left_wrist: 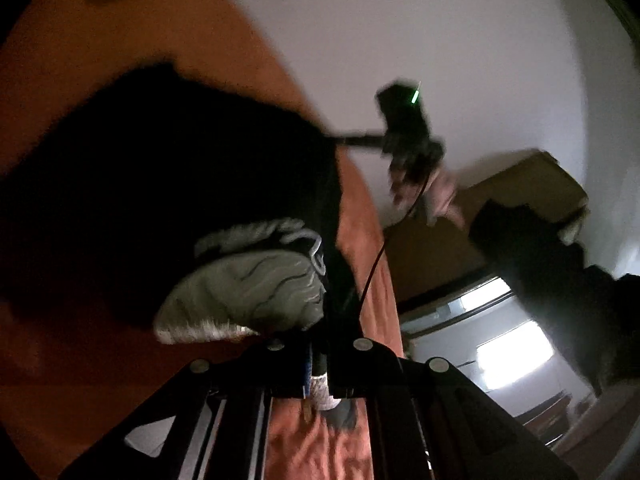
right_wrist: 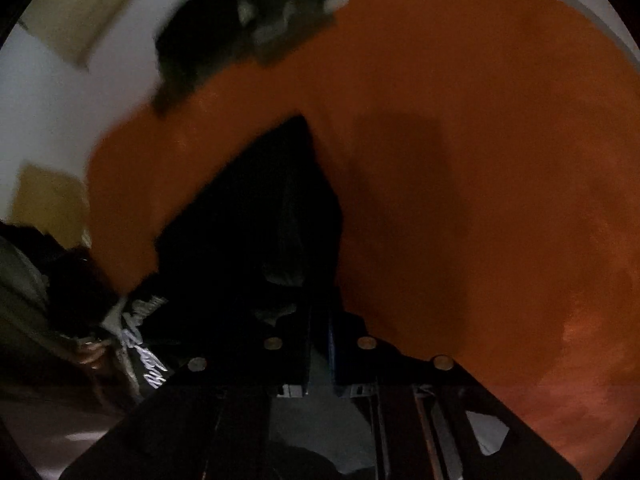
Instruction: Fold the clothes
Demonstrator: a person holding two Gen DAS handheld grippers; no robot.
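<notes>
A black garment [left_wrist: 168, 184] with a grey printed panel [left_wrist: 248, 288] hangs above the orange bed. My left gripper [left_wrist: 320, 346] is shut on one edge of it. In the left wrist view the right gripper [left_wrist: 404, 132], held by a hand [left_wrist: 440, 196], pulls another edge of the cloth taut. In the right wrist view the same black garment [right_wrist: 256, 208] runs from between the fingers of my right gripper [right_wrist: 320, 320], which is shut on it. A strip of its white print [right_wrist: 140, 344] shows at the lower left. Both views are blurred.
The orange bedspread [right_wrist: 480, 160] fills most of the space under the garment. A pile of dark clothes [right_wrist: 260, 20] lies at its far edge by the white wall [left_wrist: 440, 40]. A cardboard box [left_wrist: 532, 184] with dark cloth [left_wrist: 520, 240] draped on it stands beside the bed.
</notes>
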